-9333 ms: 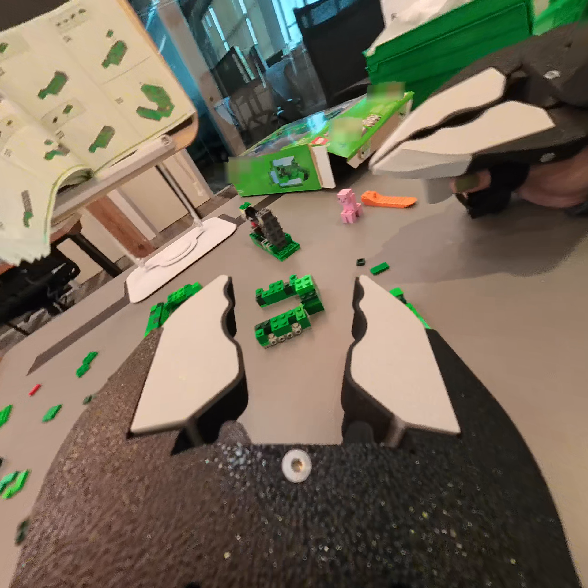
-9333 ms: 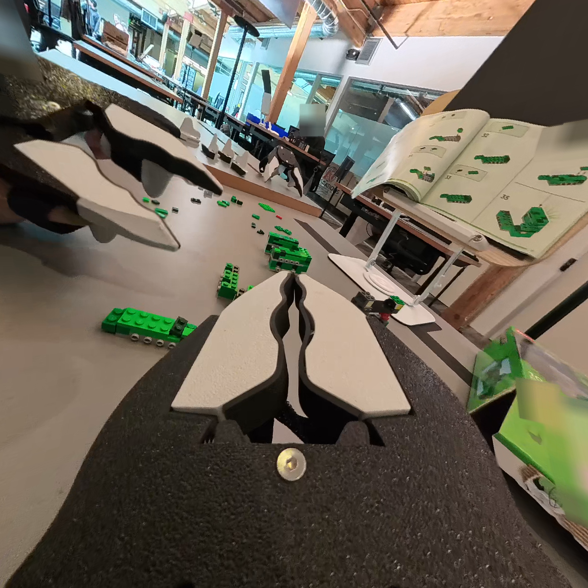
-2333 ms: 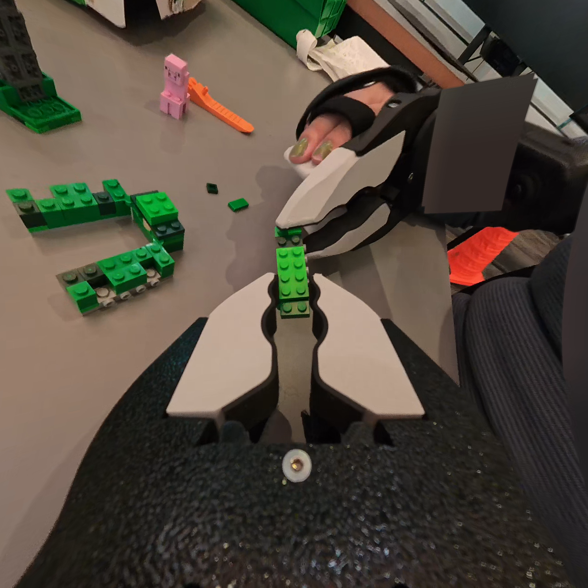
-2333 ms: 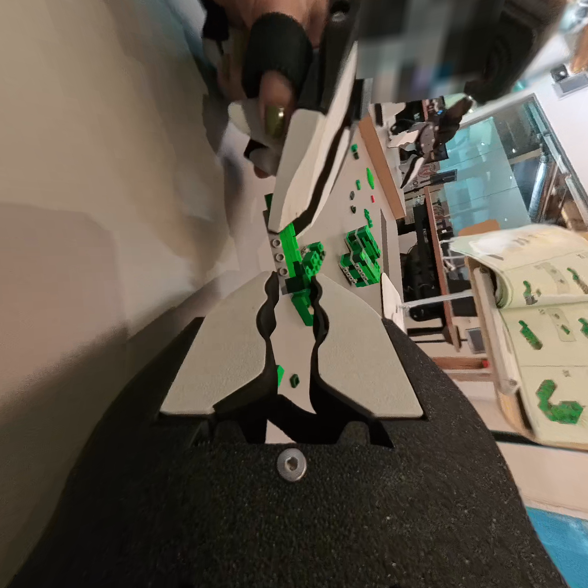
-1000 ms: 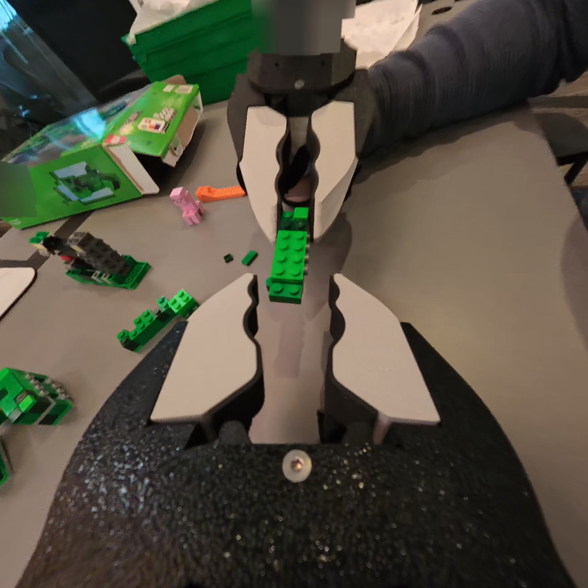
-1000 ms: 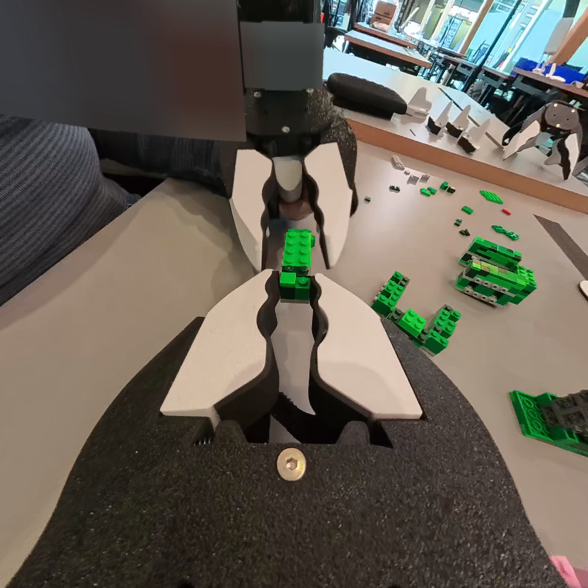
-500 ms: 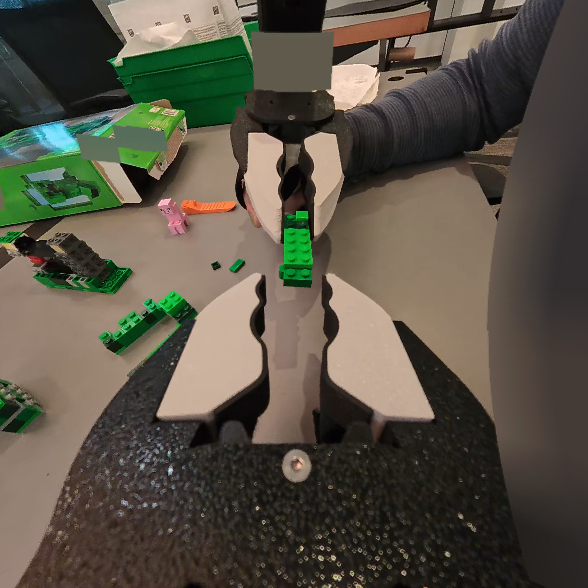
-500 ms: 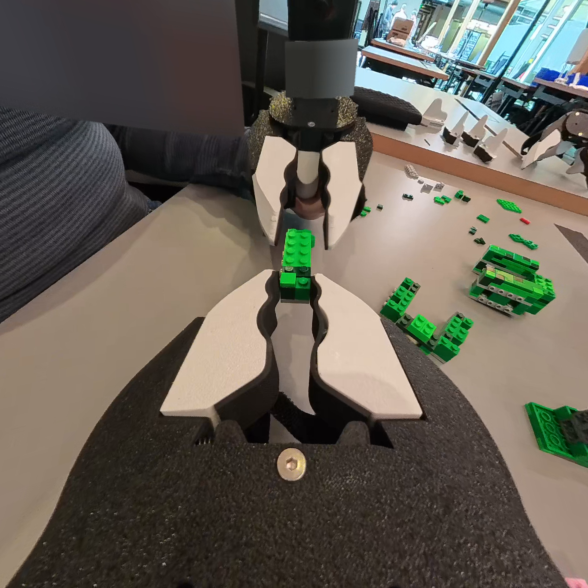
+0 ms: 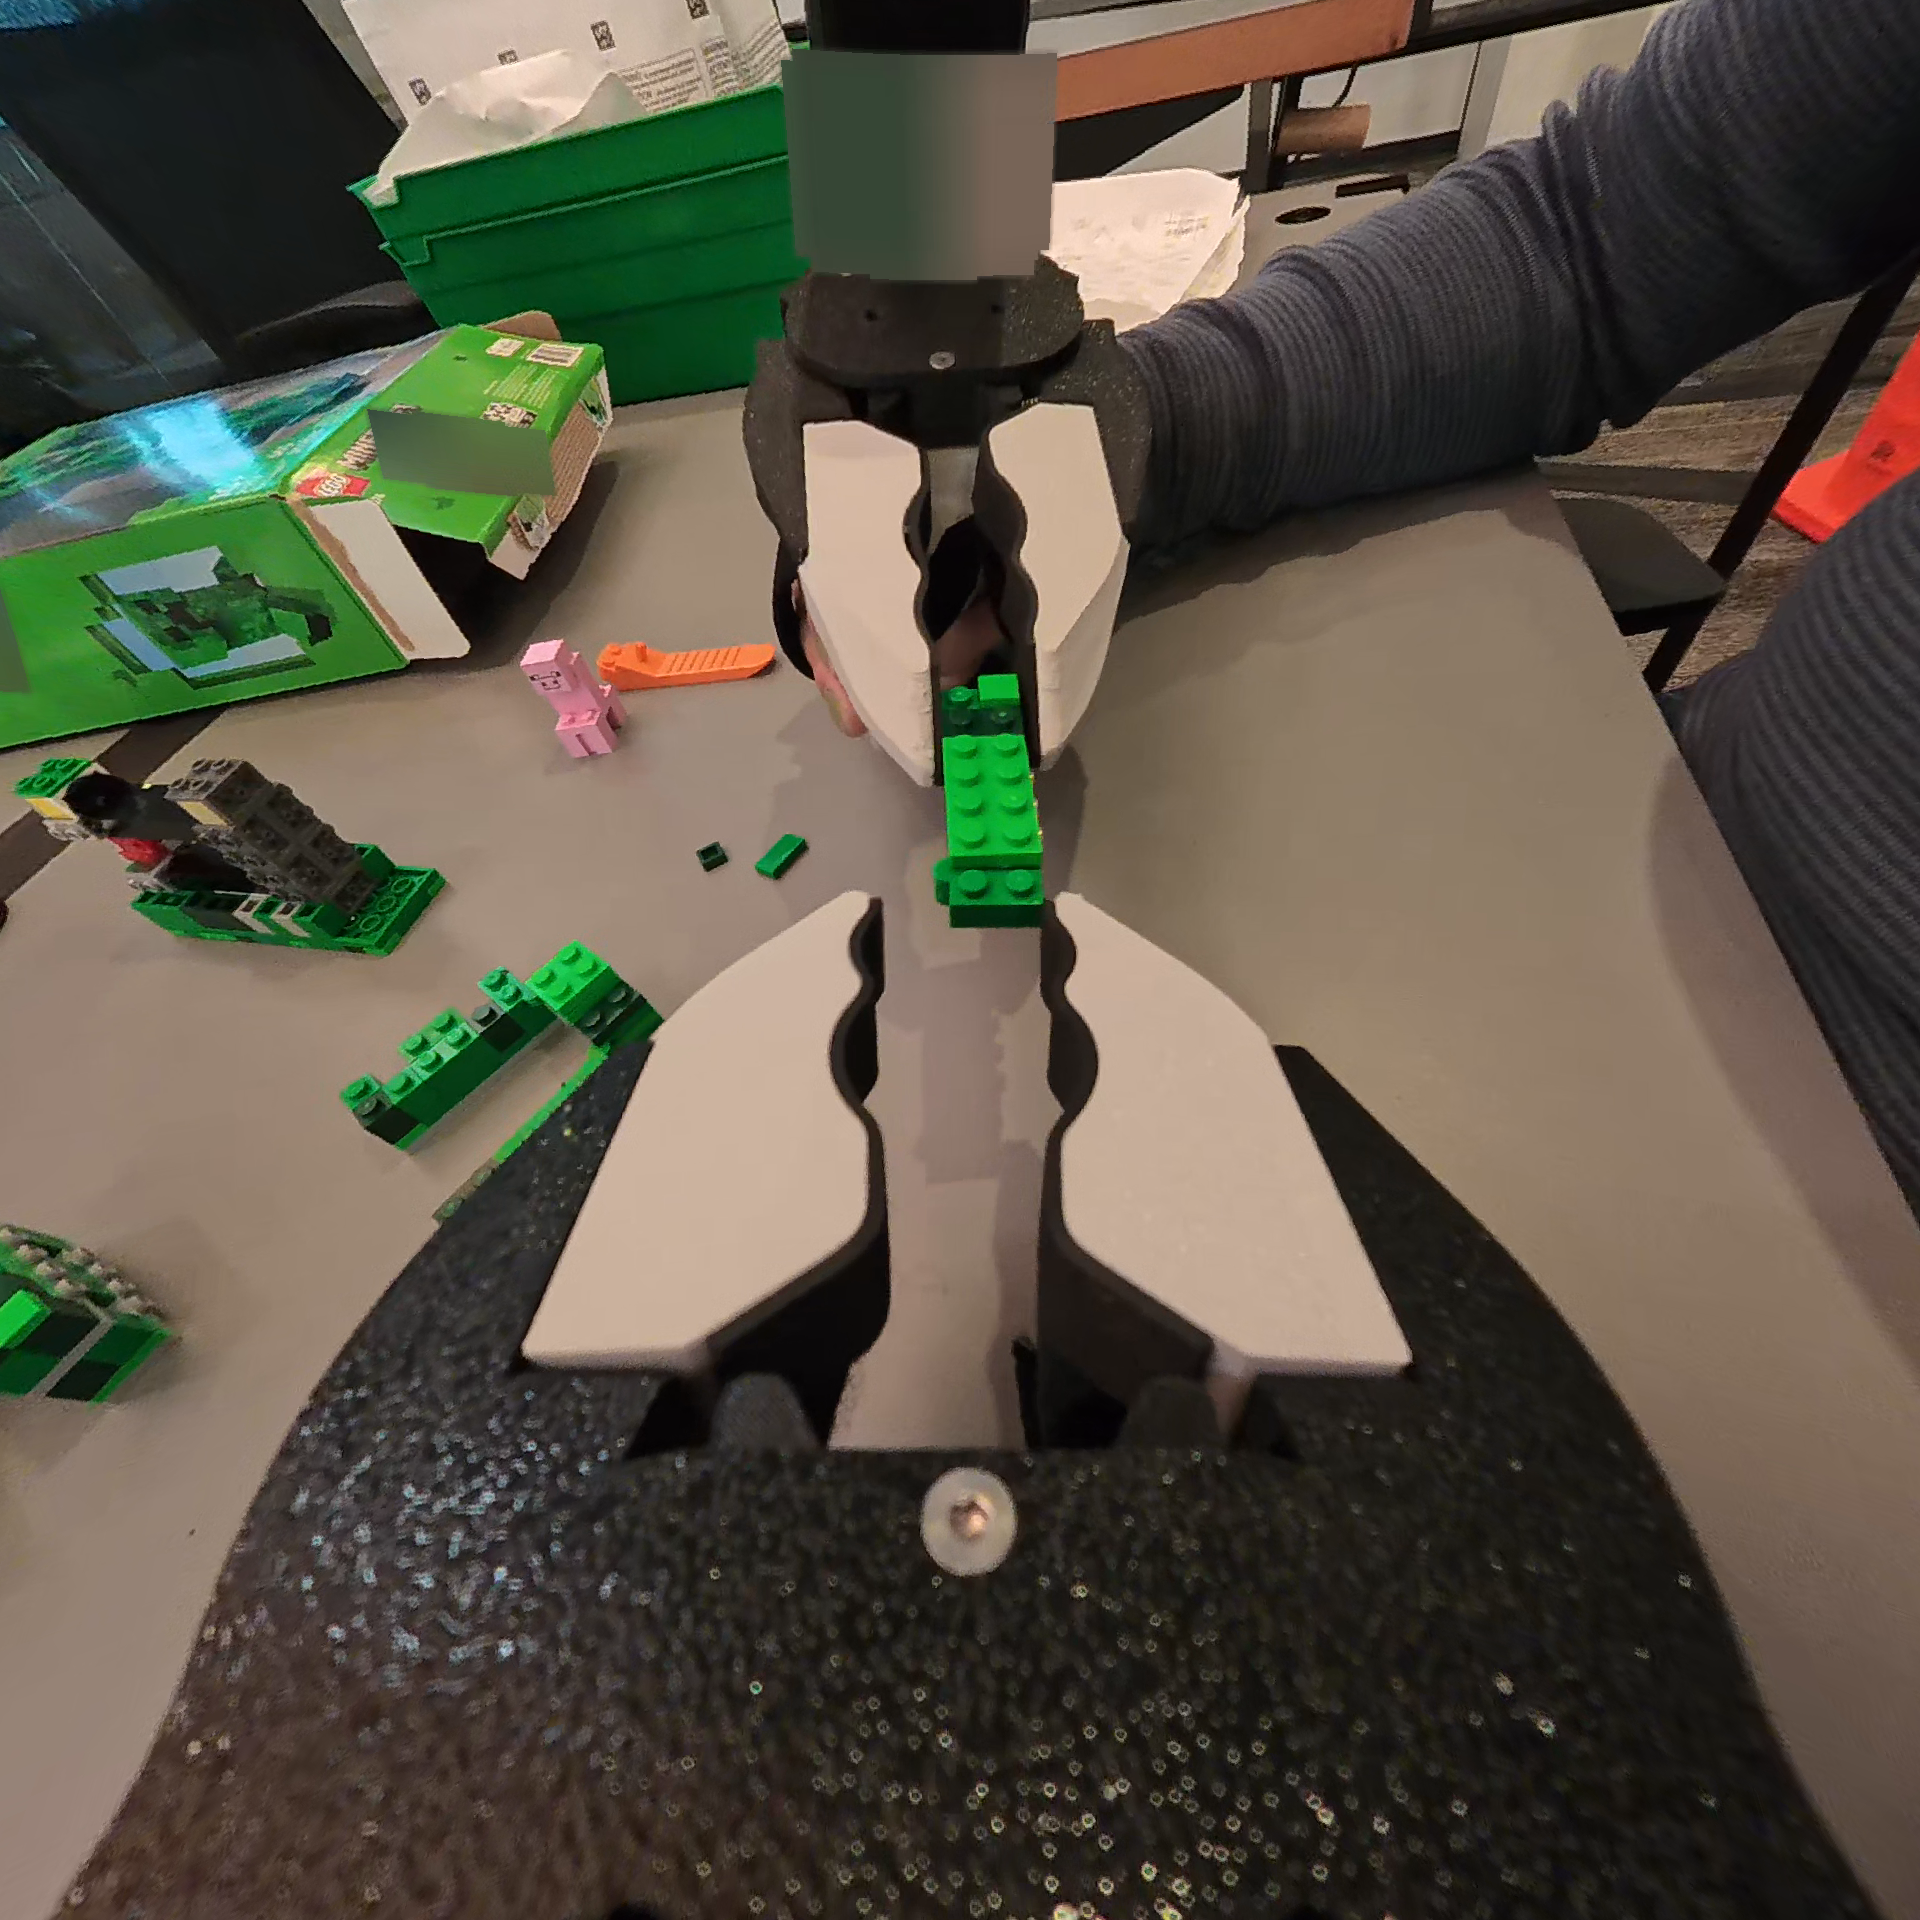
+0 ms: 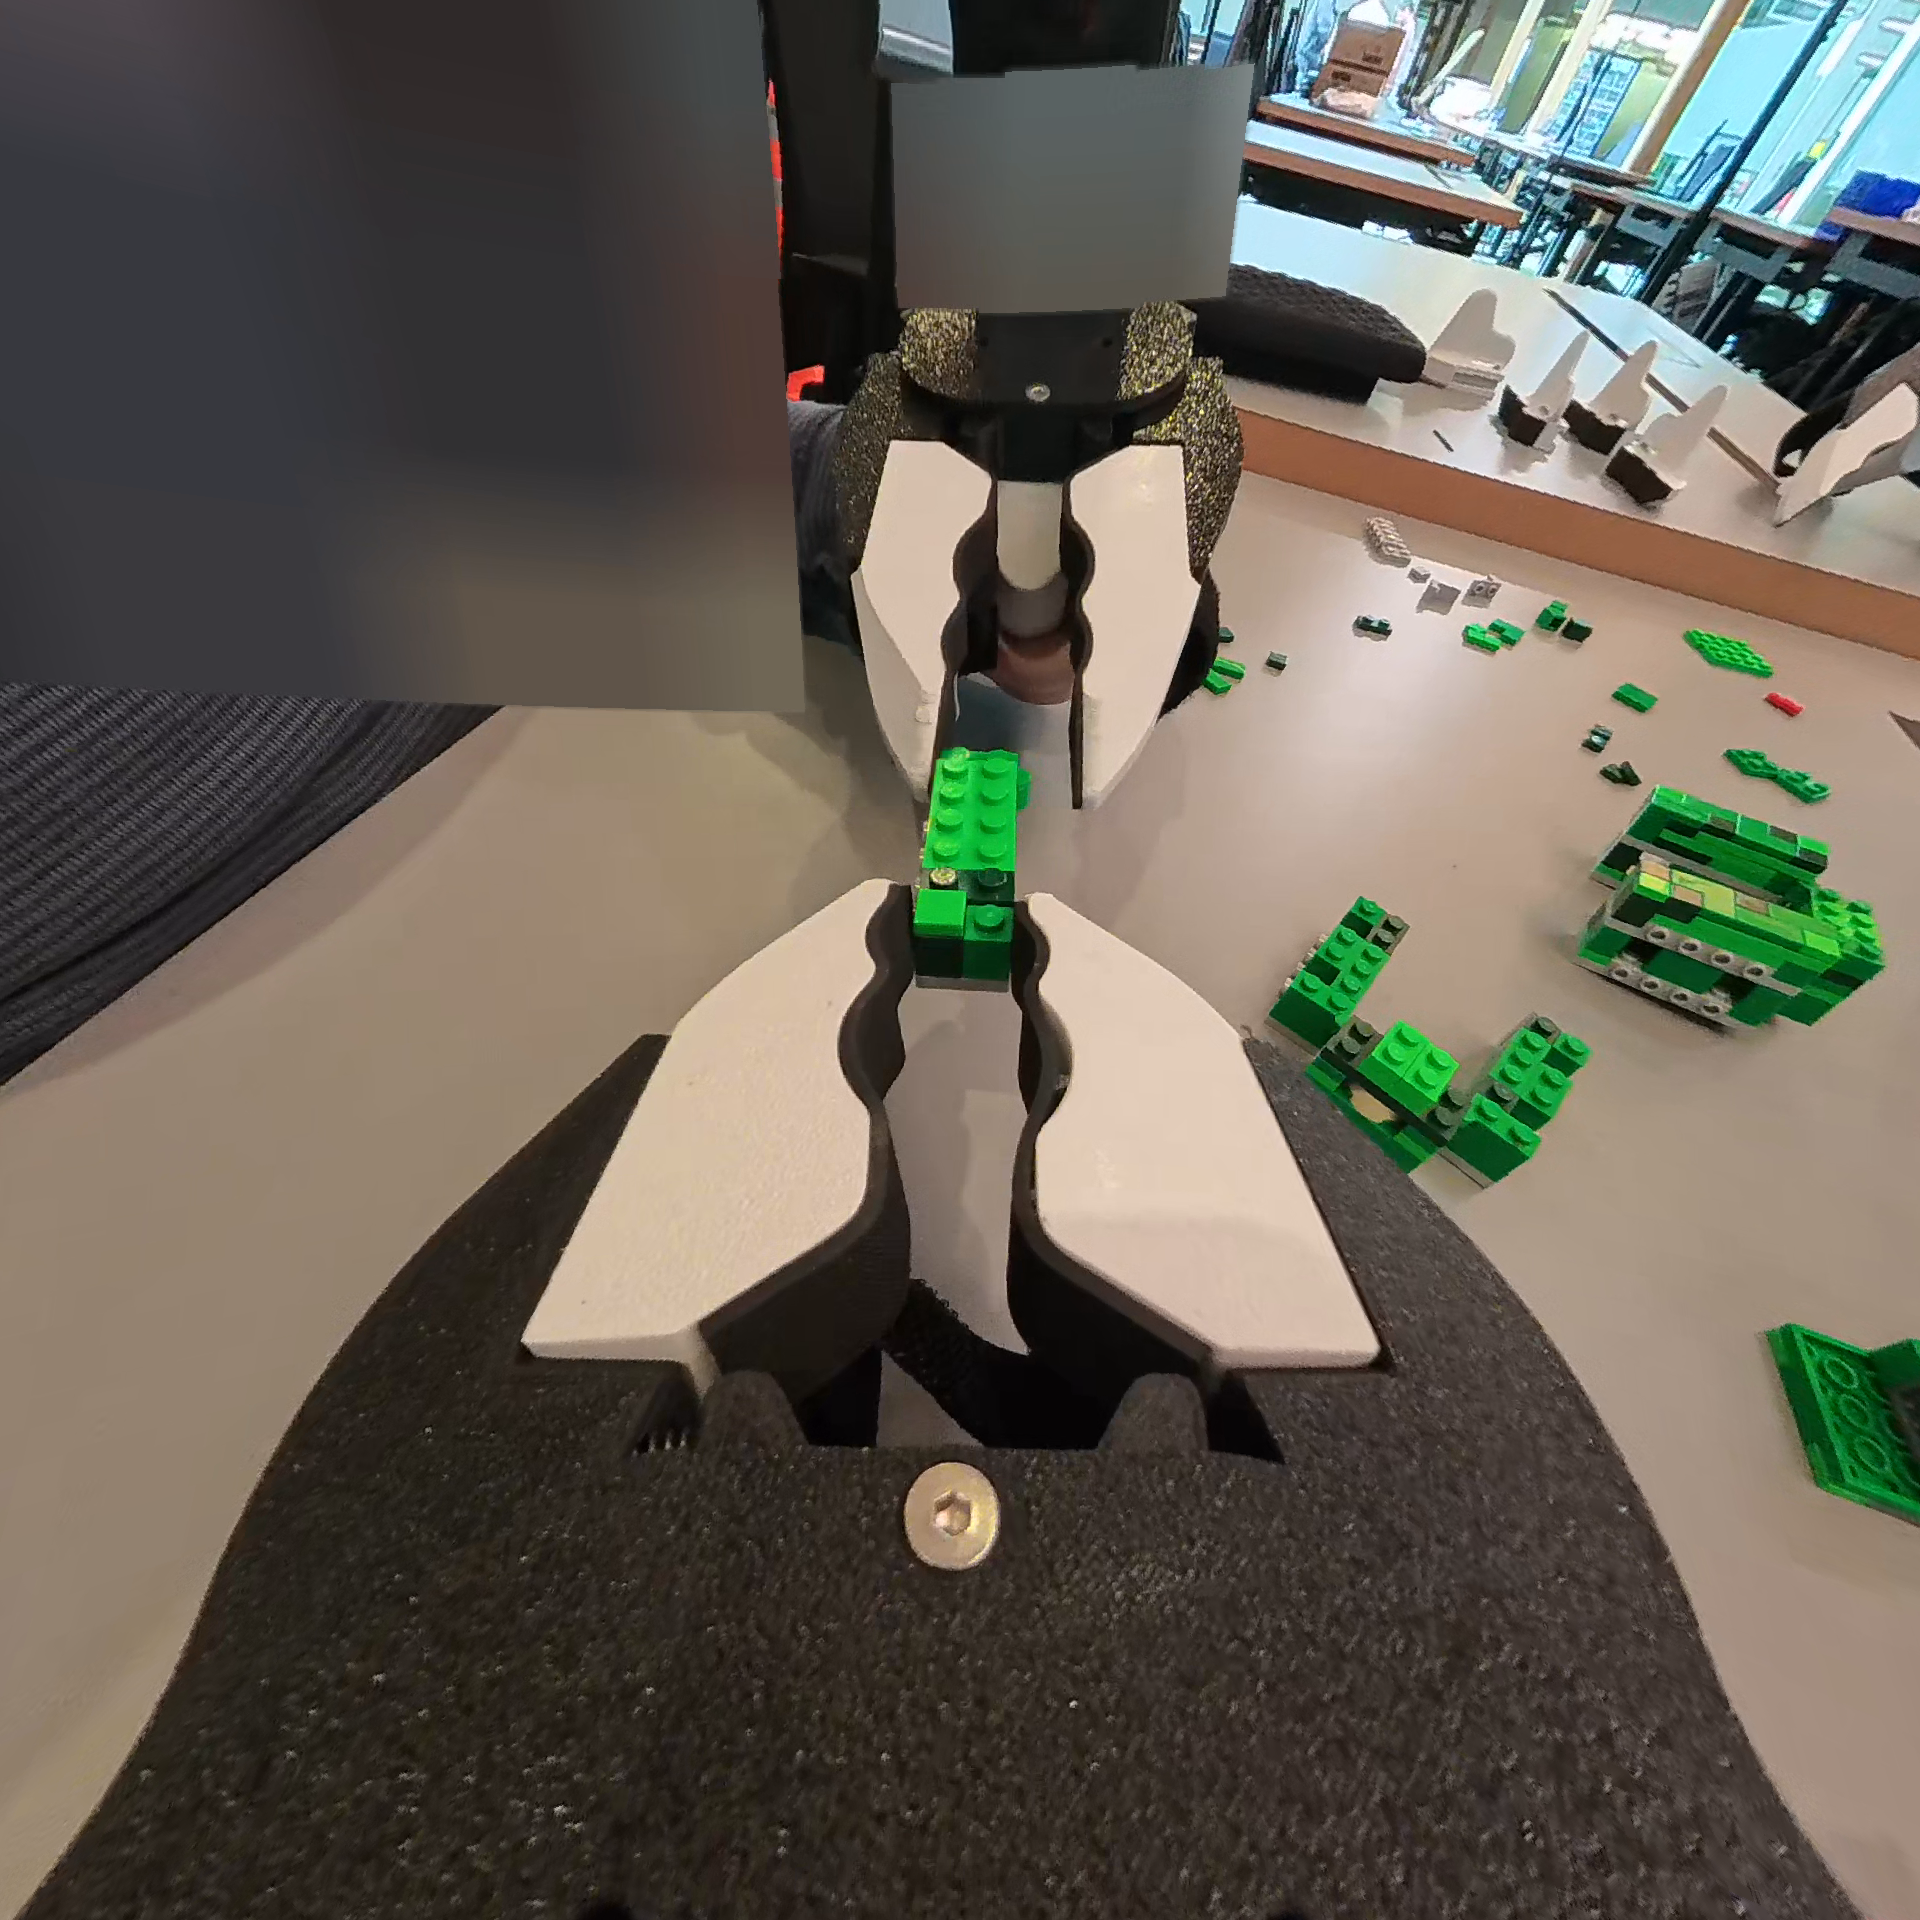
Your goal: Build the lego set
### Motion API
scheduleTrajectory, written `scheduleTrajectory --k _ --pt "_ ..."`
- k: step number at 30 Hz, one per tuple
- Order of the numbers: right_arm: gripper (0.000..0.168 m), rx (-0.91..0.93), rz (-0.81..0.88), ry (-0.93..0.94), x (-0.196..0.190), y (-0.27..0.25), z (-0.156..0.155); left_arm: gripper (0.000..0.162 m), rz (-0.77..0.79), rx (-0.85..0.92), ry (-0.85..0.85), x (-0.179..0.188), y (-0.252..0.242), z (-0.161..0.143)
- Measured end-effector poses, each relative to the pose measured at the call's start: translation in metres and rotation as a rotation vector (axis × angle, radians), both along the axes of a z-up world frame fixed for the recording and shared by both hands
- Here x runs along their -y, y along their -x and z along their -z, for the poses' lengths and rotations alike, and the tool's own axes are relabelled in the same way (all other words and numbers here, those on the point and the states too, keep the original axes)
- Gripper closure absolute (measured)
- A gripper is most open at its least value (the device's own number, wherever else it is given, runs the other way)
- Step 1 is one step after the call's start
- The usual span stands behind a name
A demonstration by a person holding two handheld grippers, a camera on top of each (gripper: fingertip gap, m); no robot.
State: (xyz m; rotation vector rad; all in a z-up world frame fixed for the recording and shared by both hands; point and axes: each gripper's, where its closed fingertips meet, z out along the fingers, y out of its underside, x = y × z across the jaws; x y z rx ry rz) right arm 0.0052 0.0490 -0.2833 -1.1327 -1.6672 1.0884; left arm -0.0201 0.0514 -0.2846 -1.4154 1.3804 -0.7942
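My right gripper (image 10: pixel 961 914) is shut on the near end of a long green lego stack (image 10: pixel 971 831), which it holds level above the grey table (image 10: pixel 416 987). In the left wrist view the stack (image 9: pixel 992 821) sticks out of the right gripper (image 9: pixel 987 753) toward me. My left gripper (image 9: pixel 961 914) is open, with the stack's free end just in front of its fingertips, not gripped. In the right wrist view the left gripper (image 10: pixel 1003 795) faces me, its jaws apart around the stack's far end.
On the left stand a green lego box (image 9: pixel 208 613), green bins (image 9: pixel 592 260), a pink pig figure (image 9: pixel 571 701), an orange brick separator (image 9: pixel 686 662) and a grey build on a green plate (image 9: pixel 270 873). Green part-builds (image 10: pixel 1423 1070) (image 10: pixel 1735 925) and loose pieces (image 10: pixel 1507 629) lie on the right. A sleeve (image 9: pixel 1455 343) shows. Only a small space, under 4 cm, lies between the two pairs of fingers. Both grippers' tips are roughly 20 centimetres from the pink pig figure (image 9: pixel 571 701).
My left gripper has drawn back along the stack, so less of it lies between its fingers. My right gripper keeps its hold on the stack.
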Motion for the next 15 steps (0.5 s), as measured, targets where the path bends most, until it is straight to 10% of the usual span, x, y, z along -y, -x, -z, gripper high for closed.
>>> scheduleTrajectory --k 15 --pt "0.151 0.015 0.001 -0.001 -0.0001 0.0009 0.0021 0.134 -0.018 -0.017 -0.007 -0.0027 -0.0009 0.0026"
